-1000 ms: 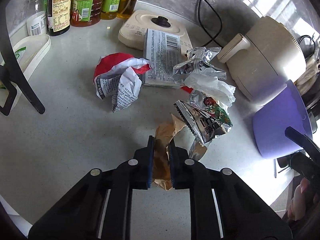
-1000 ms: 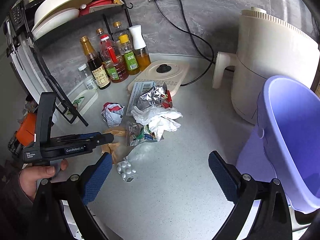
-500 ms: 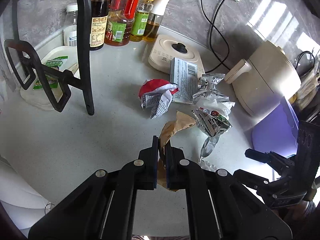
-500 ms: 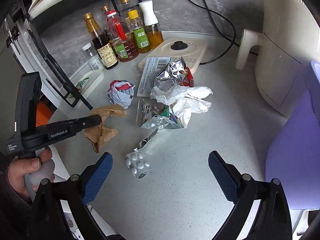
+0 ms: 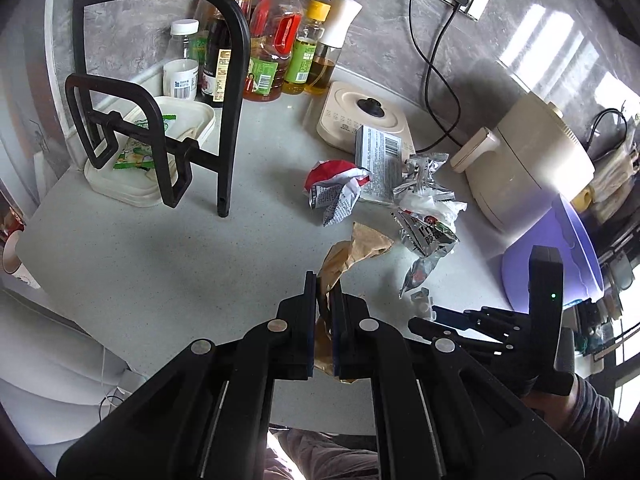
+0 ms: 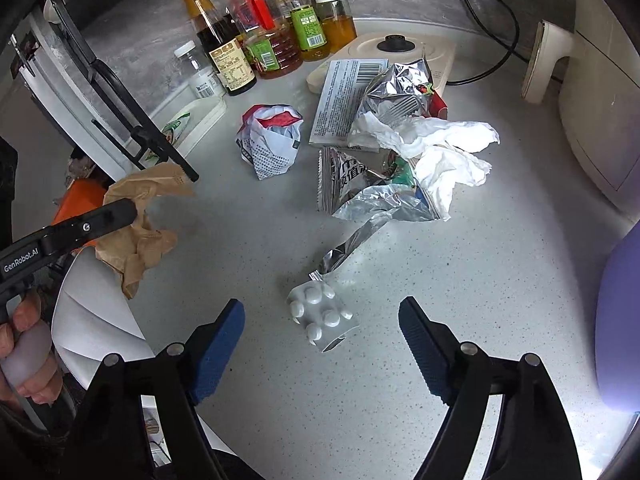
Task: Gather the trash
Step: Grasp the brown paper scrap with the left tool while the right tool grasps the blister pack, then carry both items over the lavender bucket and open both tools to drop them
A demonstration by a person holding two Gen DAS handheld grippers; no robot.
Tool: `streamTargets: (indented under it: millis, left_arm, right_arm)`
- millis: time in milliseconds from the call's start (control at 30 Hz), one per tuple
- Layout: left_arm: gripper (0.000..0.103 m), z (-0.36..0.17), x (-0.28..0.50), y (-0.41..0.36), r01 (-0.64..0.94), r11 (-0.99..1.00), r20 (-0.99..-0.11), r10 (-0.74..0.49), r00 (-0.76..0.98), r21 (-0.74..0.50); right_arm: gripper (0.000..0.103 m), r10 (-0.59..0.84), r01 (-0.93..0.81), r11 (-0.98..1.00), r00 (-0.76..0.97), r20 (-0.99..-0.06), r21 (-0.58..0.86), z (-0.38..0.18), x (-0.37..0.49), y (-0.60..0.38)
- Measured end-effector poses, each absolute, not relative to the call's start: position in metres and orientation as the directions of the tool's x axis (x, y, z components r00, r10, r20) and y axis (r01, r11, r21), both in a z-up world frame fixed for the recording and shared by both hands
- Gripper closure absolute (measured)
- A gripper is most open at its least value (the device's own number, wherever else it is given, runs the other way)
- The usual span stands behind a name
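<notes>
left wrist: left gripper (image 5: 325, 285) clamped on the brown paper (image 5: 358, 246), which is lifted clear of the counter (image 5: 168, 248). rest of the trash pile (image 5: 416, 208) lies between the paper and the purple bin (image 5: 576, 248).

right wrist: right gripper (image 6: 320, 316) wide, holding nothing, hovering over the pill pack (image 6: 322, 316) on the counter. brown paper off to the left, in the air.

The left hand-held gripper (image 5: 324, 296) has its fingers nearly together, pinching something between the pads, and is raised off the tabletop at the near left. The left hand (image 6: 26, 344) wraps its handle. The right hand-held gripper (image 6: 320, 320) hovers low at the near middle with its jaws spread wide, gripping nothing.
</notes>
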State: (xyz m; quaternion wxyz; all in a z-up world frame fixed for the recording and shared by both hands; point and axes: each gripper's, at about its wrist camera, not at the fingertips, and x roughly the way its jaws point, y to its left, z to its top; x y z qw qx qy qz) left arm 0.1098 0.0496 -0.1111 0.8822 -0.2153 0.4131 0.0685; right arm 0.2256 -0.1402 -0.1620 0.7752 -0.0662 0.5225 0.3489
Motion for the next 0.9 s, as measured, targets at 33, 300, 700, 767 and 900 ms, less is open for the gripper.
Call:
streamTargets:
  millis: [33, 300, 700, 767, 900]
  left_arm:
    - [0.096, -0.111, 0.108, 0.049, -0.297, 0.899, -0.758, -0.057, 0.649, -0.323]
    - [0.096, -0.102, 0.115, 0.037, -0.252, 0.908, -0.740, -0.087, 0.667, -0.334]
    - [0.096, -0.067, 0.151, 0.002, -0.130, 0.936, -0.687, -0.140, 0.713, -0.326]
    - [0.096, -0.061, 0.156, -0.005, -0.109, 0.940, -0.678, -0.150, 0.720, -0.324]
    - [0.096, -0.050, 0.167, -0.019, -0.070, 0.947, -0.666, -0.168, 0.727, -0.314]
  right_arm:
    - [0.032, 0.459, -0.616, 0.748, 0.212, -0.863, 0.247, -0.166, 0.225, -0.137]
    - [0.075, 0.443, -0.629, 0.740, 0.192, -0.875, 0.237, -0.169, 0.219, -0.136]
    - [0.075, 0.486, -0.561, 0.795, 0.360, -0.796, 0.232, -0.105, 0.220, -0.193]
    - [0.075, 0.494, -0.549, 0.805, 0.411, -0.766, 0.225, -0.084, 0.224, -0.207]
    - [0.075, 0.490, -0.516, 0.832, 0.507, -0.709, 0.206, -0.046, 0.228, -0.238]
